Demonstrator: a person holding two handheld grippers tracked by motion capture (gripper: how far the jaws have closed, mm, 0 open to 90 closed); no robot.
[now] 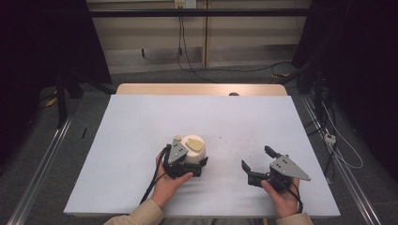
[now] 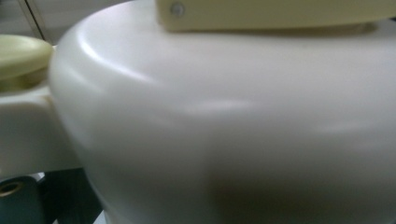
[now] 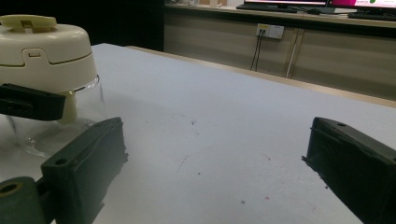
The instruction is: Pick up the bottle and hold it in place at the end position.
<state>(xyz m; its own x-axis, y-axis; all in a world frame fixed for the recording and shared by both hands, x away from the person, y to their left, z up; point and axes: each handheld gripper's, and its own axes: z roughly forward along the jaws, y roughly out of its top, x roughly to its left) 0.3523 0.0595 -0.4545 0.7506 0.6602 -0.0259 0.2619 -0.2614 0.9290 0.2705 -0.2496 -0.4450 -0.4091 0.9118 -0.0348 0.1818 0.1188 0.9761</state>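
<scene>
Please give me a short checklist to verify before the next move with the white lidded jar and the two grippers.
1. Left hand-held gripper placed at the white-lidded clear-bodied jar: ok.
2. Left jaws fully shut on the jar: cannot tell; the left gripper view is too close.
3. Jar upright on the pale grey table sheet: ok.
4. Right hand-held gripper open: ok, jaws wide apart.
5. Right hand-held gripper apart from the jar: ok.
6. Cream handle flat on the lid: ok.

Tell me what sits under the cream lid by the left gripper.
Under the cream lid is a clear container on the table; its contents cannot be made out.
</scene>
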